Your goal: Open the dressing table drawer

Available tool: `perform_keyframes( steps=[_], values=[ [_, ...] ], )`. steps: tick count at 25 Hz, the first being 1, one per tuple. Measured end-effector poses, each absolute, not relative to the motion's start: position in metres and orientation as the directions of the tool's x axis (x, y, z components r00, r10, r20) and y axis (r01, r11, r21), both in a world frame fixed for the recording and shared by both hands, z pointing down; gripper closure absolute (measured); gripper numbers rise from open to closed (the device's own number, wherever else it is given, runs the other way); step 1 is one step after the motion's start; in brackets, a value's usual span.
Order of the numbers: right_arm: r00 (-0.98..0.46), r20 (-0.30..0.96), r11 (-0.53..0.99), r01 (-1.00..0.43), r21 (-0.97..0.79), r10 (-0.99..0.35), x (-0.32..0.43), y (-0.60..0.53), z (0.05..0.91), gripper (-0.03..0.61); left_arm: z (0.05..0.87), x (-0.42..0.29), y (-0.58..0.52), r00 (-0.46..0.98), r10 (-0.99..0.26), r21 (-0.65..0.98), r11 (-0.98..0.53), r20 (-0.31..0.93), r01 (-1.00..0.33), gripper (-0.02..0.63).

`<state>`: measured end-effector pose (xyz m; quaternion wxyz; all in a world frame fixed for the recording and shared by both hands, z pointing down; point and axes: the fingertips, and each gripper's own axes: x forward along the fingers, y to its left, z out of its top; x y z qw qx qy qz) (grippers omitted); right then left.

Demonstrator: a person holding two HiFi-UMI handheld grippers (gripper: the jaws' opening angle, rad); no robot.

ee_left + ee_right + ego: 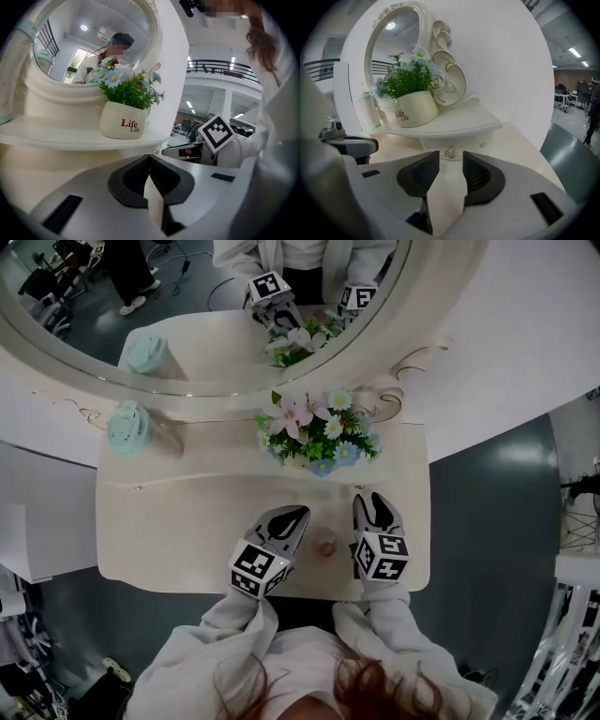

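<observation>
Right gripper (368, 499): jaws apart, empty. The drawer knob (450, 152) sits just ahead of its tips, centred on the gap. It is on the small drawer (466, 140) under the shelf that carries the flower pot (414, 114). Left gripper (149, 159): jaws together, holding nothing, idle beside the right. Judgement: ease forward until the pads flank the knob, close squarely, then pull straight back along the jaw line. Any tilt risks slipping off the knob.

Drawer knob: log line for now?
right gripper jaws open, drawer knob just ahead, not gripped | left gripper jaws shut, empty | drawer shut
</observation>
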<state>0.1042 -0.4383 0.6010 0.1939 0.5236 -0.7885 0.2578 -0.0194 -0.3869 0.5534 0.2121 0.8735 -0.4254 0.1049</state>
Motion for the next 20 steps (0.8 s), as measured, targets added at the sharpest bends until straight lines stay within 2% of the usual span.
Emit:
perform_keyframes(
  steps=[7, 11, 20],
  values=[
    [-0.355, 0.609, 0.318, -0.932, -0.173, -0.709, 0.091, -0.463, 0.618, 0.423, 0.556, -0.023, -0.387, 0.614, -0.700, 0.286, -0.544, 0.364, -0.789, 0.597],
    [-0.337, 0.613, 0.302, -0.939, -0.165, -0.715, 0.092, -0.465, 0.621, 0.467, 0.556, -0.027, -0.386, 0.608, -0.705, 0.286, -0.537, 0.366, -0.794, 0.597],
    [-0.348, 0.609, 0.307, -0.935, -0.176, -0.712, 0.093, -0.454, 0.621, 0.469, 0.554, -0.025, -0.380, 0.613, -0.702, 0.280, -0.546, 0.361, -0.790, 0.597]
  ],
)
